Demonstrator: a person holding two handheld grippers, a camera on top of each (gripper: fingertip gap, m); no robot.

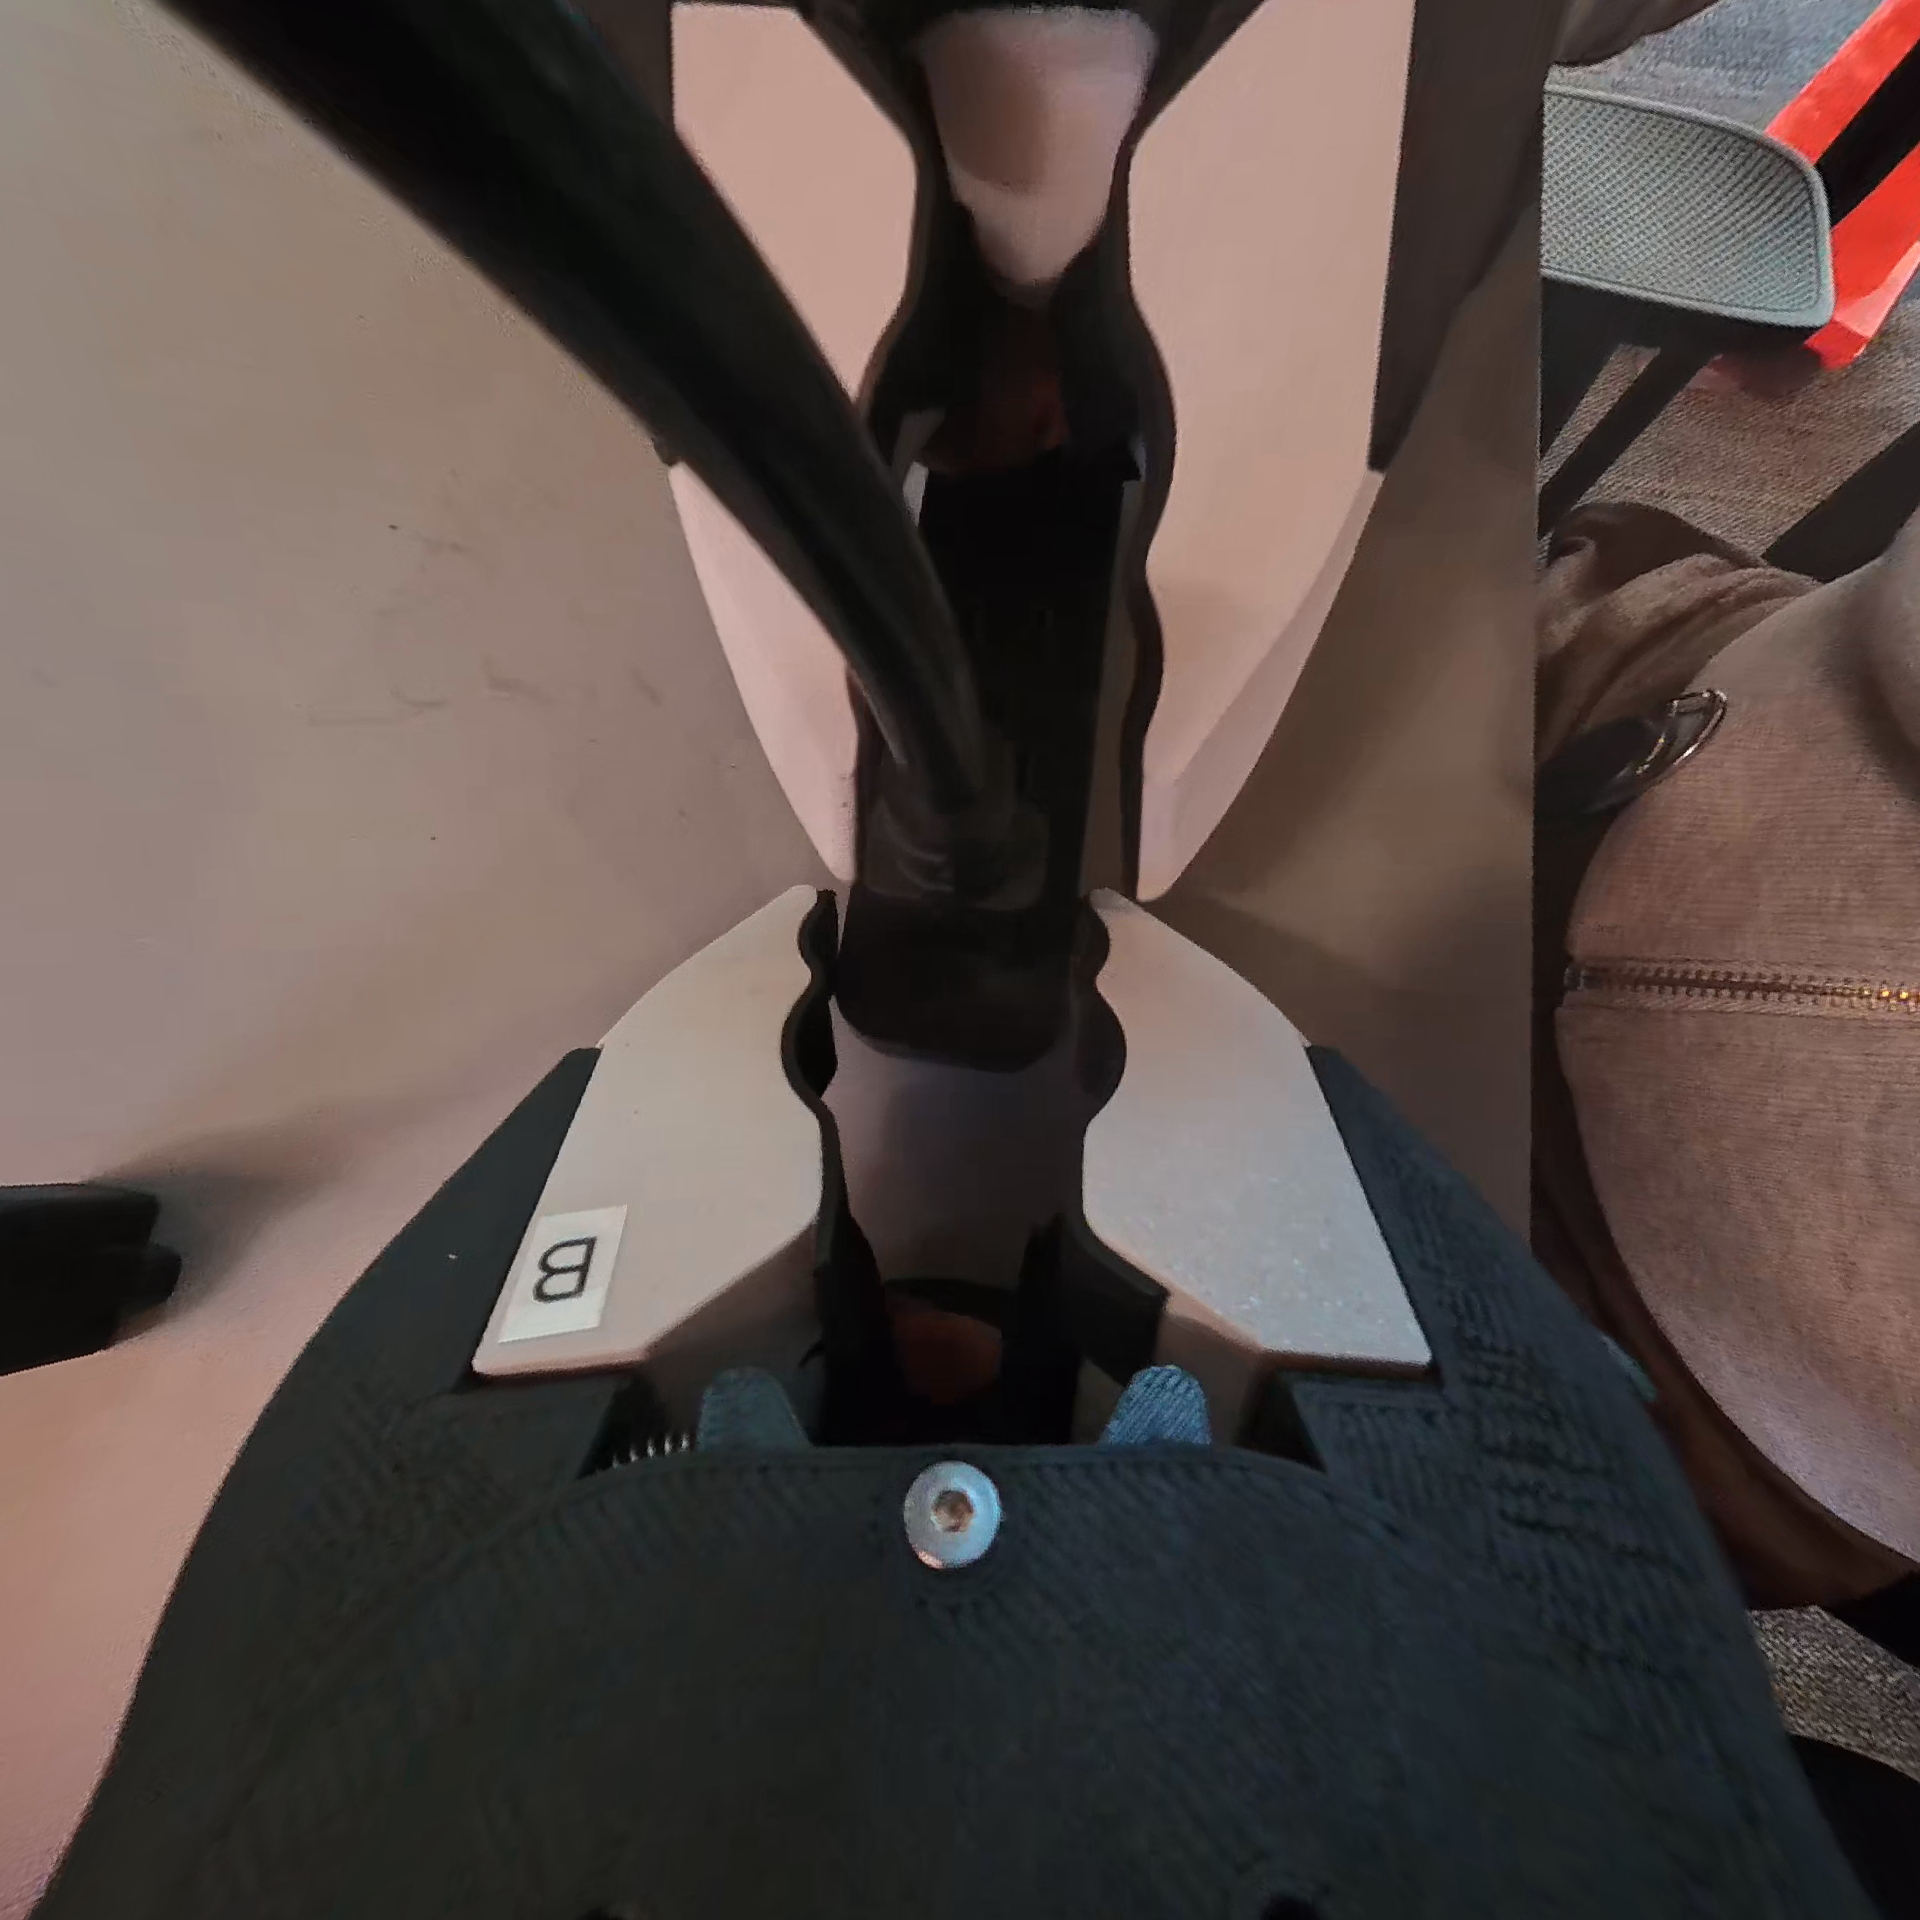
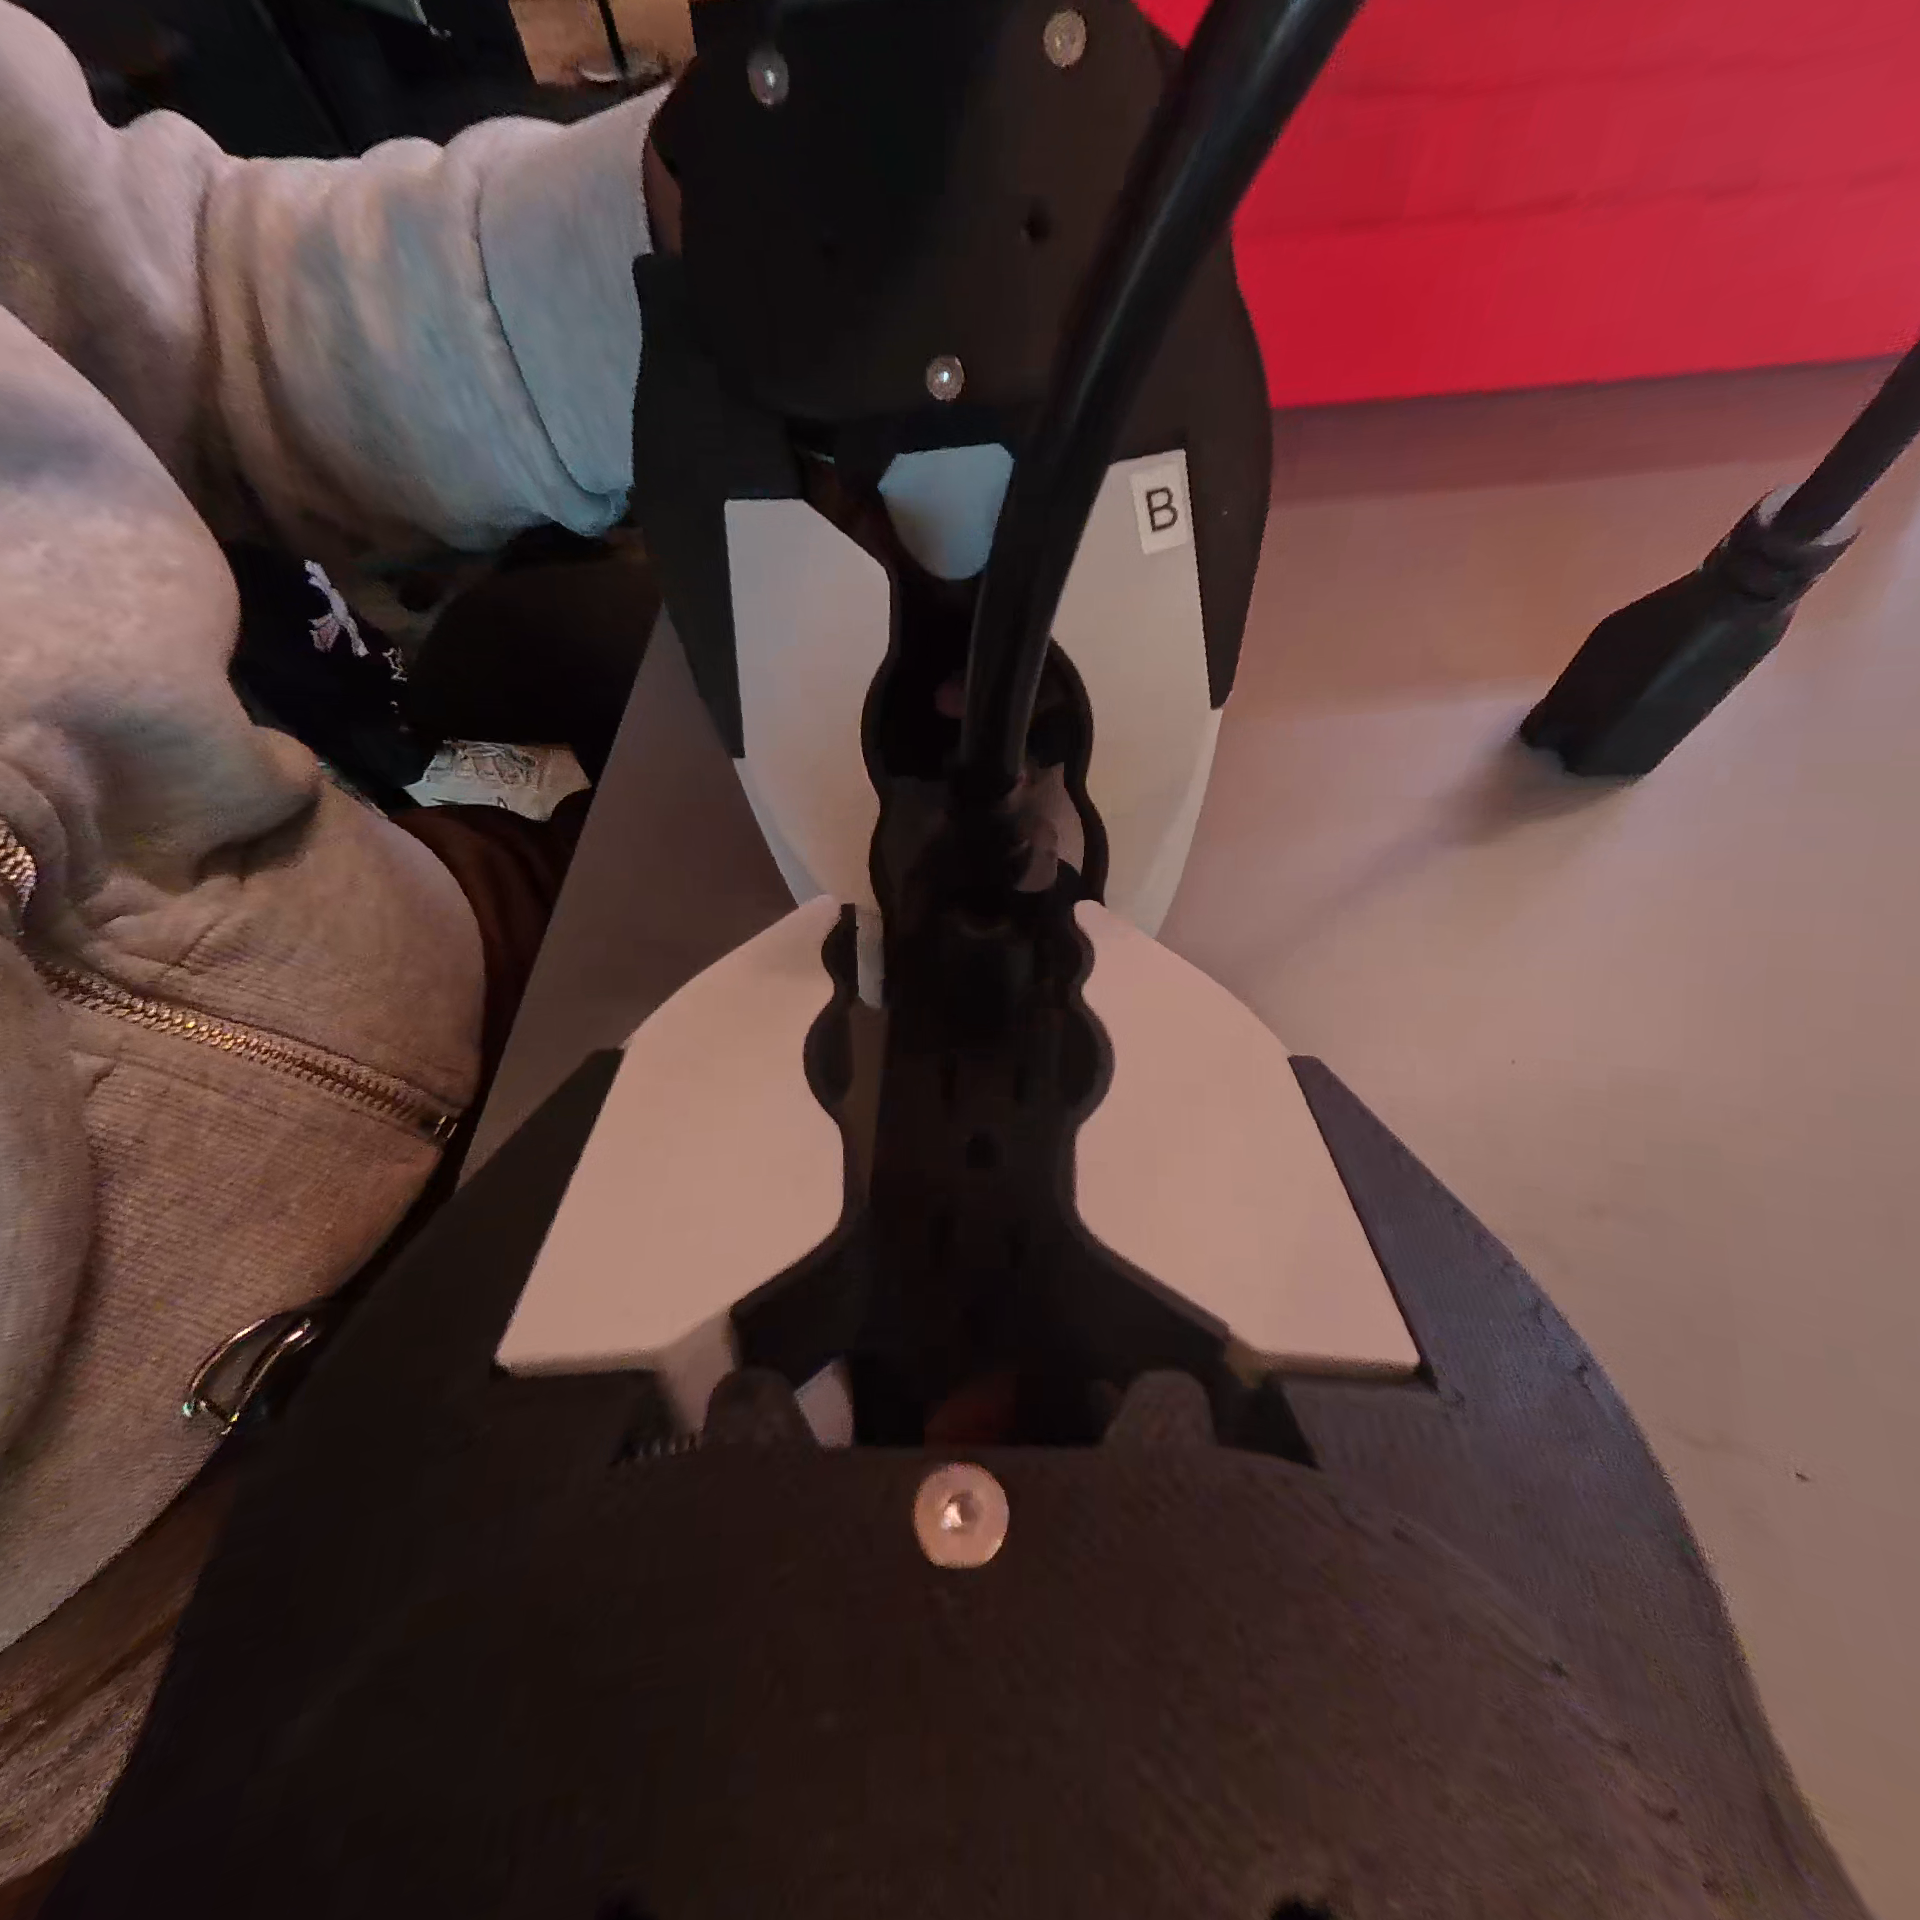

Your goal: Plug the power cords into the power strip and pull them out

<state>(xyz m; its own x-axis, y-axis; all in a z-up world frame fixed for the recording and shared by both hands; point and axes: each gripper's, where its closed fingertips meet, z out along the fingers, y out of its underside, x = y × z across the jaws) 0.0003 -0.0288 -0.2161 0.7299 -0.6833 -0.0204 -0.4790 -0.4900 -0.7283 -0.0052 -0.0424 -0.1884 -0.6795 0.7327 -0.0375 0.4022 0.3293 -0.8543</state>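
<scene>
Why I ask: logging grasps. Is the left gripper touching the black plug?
Touching. The left wrist view shows the left gripper with its white fingers pressed against both sides of the black plug, no gap.

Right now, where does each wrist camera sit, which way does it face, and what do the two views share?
Left wrist view: sits on the left gripper, looks along its fingers across the table at the right gripper; the person's hoodie shows at right.
Right wrist view: sits on the right gripper, faces the left gripper; sleeve and hoodie show at left.
Shared: both grippers, tip to tip, shut on the black plug, its black cord rising away.
</scene>
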